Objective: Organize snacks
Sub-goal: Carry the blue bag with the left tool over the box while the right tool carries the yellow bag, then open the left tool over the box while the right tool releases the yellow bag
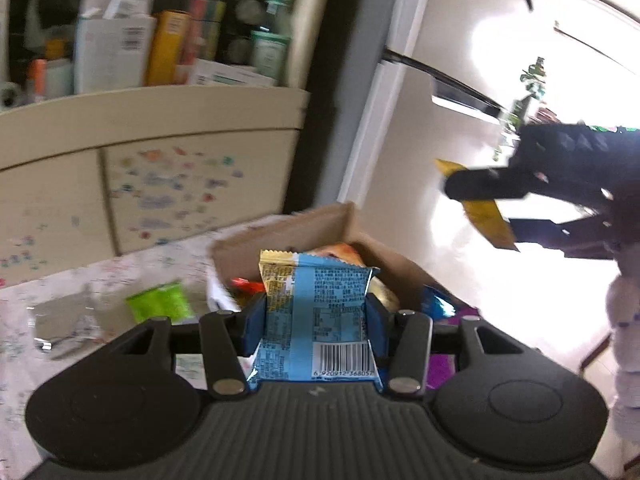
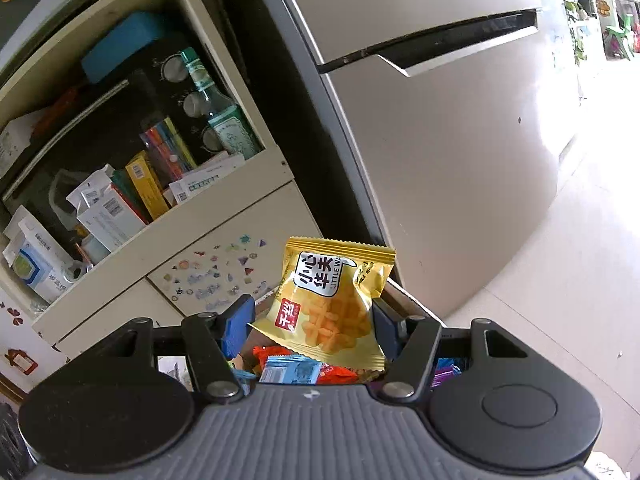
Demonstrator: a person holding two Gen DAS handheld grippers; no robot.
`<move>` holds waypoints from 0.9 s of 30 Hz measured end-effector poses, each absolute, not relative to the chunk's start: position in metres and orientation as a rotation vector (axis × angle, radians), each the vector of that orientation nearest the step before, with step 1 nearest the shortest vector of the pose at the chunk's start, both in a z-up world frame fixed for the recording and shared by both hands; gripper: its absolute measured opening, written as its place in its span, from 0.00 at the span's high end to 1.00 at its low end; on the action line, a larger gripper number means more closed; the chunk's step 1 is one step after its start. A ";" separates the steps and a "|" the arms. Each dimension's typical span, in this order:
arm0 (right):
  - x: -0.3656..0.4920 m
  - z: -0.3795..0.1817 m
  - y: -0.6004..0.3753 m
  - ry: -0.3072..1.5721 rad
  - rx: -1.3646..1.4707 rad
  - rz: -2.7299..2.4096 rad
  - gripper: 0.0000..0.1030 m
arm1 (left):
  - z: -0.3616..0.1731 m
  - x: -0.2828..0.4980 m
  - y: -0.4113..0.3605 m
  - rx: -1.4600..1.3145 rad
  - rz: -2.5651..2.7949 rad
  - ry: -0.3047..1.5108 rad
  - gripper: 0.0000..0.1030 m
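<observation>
While both grippers hang over the snack box, findings run view by view.

Left wrist view
- Surroundings: cream cabinet [image 1: 152,120] behind, its open shelf crowded with cartons and bottles, stickers on the door below; refrigerator [image 1: 420,80] to the right; patterned table cover [image 1: 100,280] with a green packet [image 1: 160,300] lying left of the box.
- Obstruction: nothing stands between the held packet and the cardboard box [image 1: 320,228], which is open and already holds orange, red and blue wrappers.
- Left gripper [image 1: 316,320]: clenched on the blue snack packet [image 1: 320,312], blue pads pressing both side edges.
- Blue snack packet, look: back face showing, blue with a gold strip at left, fine print, barcode at the lower end.
- Blue snack packet, axis: long axis runs along the fingers, crimped top edge pointing away toward the box.
- Right gripper [image 1: 480,208]: seen at right, above the box, a yellow packet between its fingers; image blurred.

Right wrist view
- Surroundings: same cabinet [image 2: 224,216], refrigerator [image 2: 440,160], pale floor at right.
- Right gripper [image 2: 312,320]: grasping the yellow waffle packet [image 2: 332,304] by its sides.
- Yellow waffle packet, look: gold, waffle picture, red badge, white label.
- Yellow waffle packet, axis: upright, tilted slightly right, crimped top pointing up and away.
- Location: directly above mixed wrappers [image 2: 304,372] in the box.
</observation>
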State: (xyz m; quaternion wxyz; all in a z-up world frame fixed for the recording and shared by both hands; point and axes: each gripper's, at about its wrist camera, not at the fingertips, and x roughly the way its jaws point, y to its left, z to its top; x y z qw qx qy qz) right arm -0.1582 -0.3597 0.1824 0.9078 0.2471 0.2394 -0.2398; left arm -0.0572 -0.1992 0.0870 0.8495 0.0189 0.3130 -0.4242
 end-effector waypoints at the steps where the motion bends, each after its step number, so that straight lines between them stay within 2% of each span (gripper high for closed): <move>1: -0.158 0.182 -0.360 0.497 0.510 -0.497 0.33 | 0.086 -0.059 -0.203 0.041 -0.909 0.665 0.52; 9: -0.157 0.177 -0.365 0.540 0.522 -0.522 0.33 | 0.072 -0.076 -0.230 0.051 -1.001 0.697 0.51; 10: -0.158 0.176 -0.365 0.548 0.527 -0.529 0.32 | 0.069 -0.077 -0.231 0.052 -1.008 0.706 0.48; 12: -0.158 0.173 -0.366 0.560 0.527 -0.538 0.30 | 0.067 -0.081 -0.231 0.052 -1.011 0.709 0.32; 15: -0.157 0.174 -0.367 0.561 0.530 -0.540 0.23 | 0.072 -0.080 -0.225 0.027 -1.013 0.694 0.19; 27: -0.144 0.174 -0.351 0.537 0.540 -0.439 0.19 | 0.100 -0.045 -0.182 -0.038 -0.851 0.652 0.16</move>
